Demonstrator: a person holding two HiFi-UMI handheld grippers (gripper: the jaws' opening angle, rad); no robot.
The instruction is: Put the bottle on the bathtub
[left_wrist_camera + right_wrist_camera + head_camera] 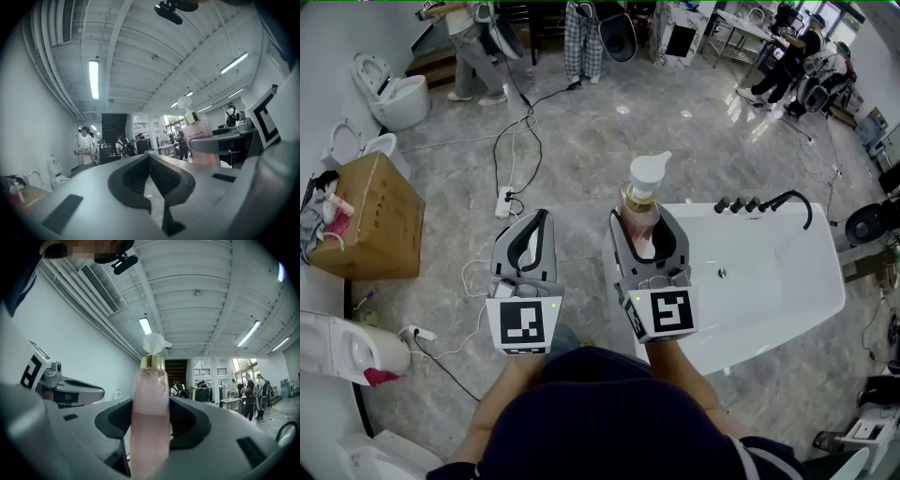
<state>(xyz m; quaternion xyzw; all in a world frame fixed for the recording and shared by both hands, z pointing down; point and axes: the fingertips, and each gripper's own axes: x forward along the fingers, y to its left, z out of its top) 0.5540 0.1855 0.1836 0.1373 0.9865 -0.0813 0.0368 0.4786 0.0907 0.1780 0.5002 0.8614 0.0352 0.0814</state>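
Observation:
A pink bottle [641, 199] with a white pump top stands upright between the jaws of my right gripper [643, 223], which is shut on it. It is held over the floor just left of the white bathtub [787, 309]. In the right gripper view the bottle [150, 399] fills the middle, clamped by the right gripper [151, 411] at its lower half. My left gripper [539, 217] hovers beside it to the left, shut with nothing in it; its jaws meet in the left gripper view [149, 157], where the bottle [202, 140] shows at the right.
A black faucet set [765, 202] sits on the tub's far rim. A cardboard box [367, 221] and toilets [394, 94] stand at the left. A power strip [503, 201] with cables lies on the marble floor ahead. People stand at the back.

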